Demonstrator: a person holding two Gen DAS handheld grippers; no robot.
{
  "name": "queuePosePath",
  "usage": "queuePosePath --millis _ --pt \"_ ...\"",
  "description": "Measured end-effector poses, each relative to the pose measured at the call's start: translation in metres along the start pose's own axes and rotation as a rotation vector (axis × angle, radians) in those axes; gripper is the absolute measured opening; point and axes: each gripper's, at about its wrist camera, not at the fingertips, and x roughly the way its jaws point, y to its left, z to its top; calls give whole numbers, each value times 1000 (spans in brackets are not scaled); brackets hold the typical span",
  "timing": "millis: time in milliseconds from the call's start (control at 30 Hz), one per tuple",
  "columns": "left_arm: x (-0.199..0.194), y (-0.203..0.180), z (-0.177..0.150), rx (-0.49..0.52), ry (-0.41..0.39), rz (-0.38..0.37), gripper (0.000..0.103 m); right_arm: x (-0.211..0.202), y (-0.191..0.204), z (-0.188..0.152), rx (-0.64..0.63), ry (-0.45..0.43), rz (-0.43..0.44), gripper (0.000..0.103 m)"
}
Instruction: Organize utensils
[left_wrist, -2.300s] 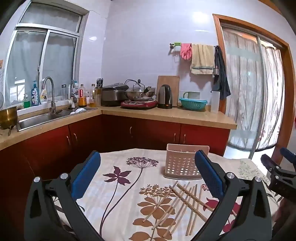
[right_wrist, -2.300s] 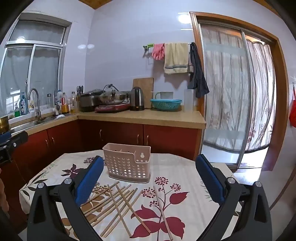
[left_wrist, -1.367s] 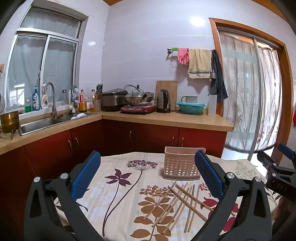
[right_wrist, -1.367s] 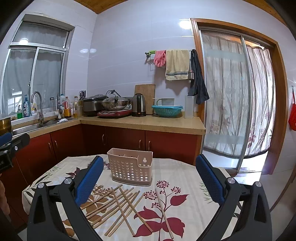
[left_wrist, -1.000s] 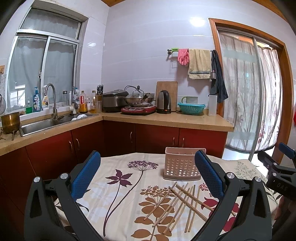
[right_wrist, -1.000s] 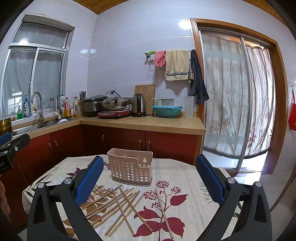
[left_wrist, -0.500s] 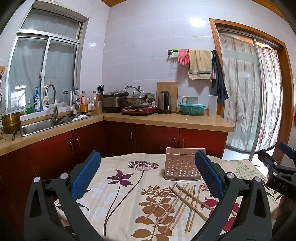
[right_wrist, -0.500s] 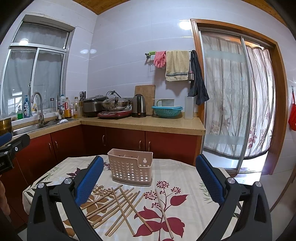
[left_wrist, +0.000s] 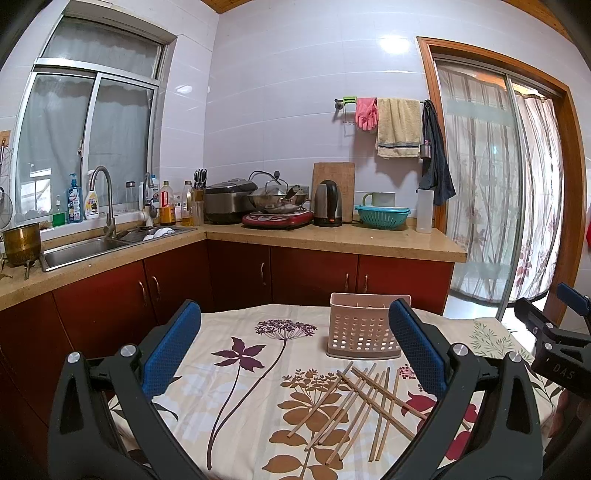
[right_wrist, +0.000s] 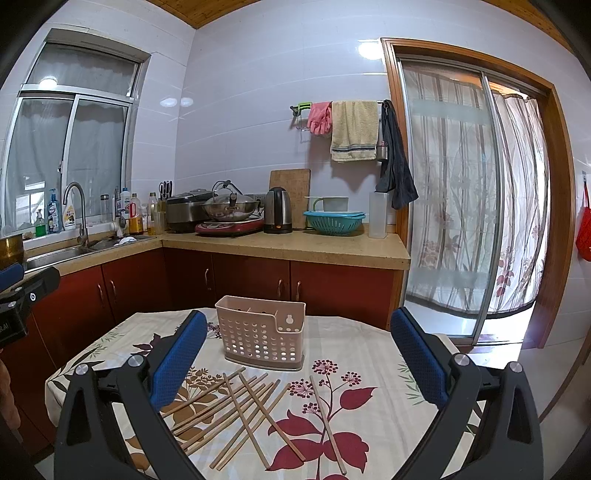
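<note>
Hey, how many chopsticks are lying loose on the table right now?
9 chopsticks, roughly: six fanned together on the tablecloth in front of the basket, two laid across them, and one alone to their right. They overlap, so one may be hidden.

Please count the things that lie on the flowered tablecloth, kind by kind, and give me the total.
chopsticks: 8 (they overlap, so this count is my best reading)
pink basket: 1
Total: 9
</note>
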Motion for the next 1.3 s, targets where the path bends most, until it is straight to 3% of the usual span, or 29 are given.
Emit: queuePosePath --millis 967,1300 --pt "0 0 -1 2 1 1 99 1 2 -1 -5 2 1 97" --pt "34 5 -26 6 89 -13 99 18 -1 -24 -6 61 57 97"
